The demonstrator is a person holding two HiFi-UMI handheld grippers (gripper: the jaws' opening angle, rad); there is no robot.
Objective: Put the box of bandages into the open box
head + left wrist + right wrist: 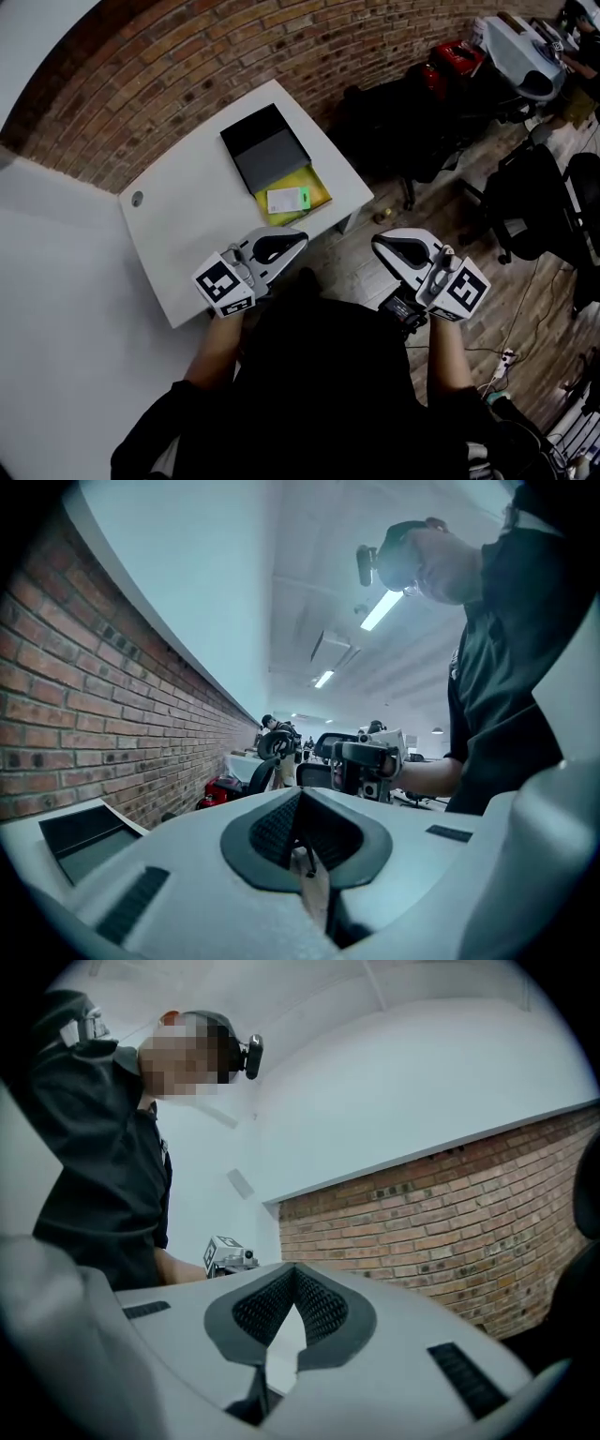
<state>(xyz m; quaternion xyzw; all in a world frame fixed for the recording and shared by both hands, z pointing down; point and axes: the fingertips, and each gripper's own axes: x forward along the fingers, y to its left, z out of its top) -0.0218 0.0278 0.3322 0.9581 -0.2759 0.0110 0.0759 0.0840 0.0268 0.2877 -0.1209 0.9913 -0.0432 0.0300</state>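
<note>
Tools: left tool [287, 242], right tool [388, 246] hovering closed, holding nothing; unopened jaws risking shoving bandage box [288, 200] off surface [178, 244].

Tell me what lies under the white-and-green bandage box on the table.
A flat yellow item on the white table. The bandage box covers its middle; whether it runs beneath the black open box cannot be told.

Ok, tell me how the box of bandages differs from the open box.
The box of bandages is white and green; the open box is black and grey. The box of bandages is far smaller than the open box. Both rest on the white table.
</note>
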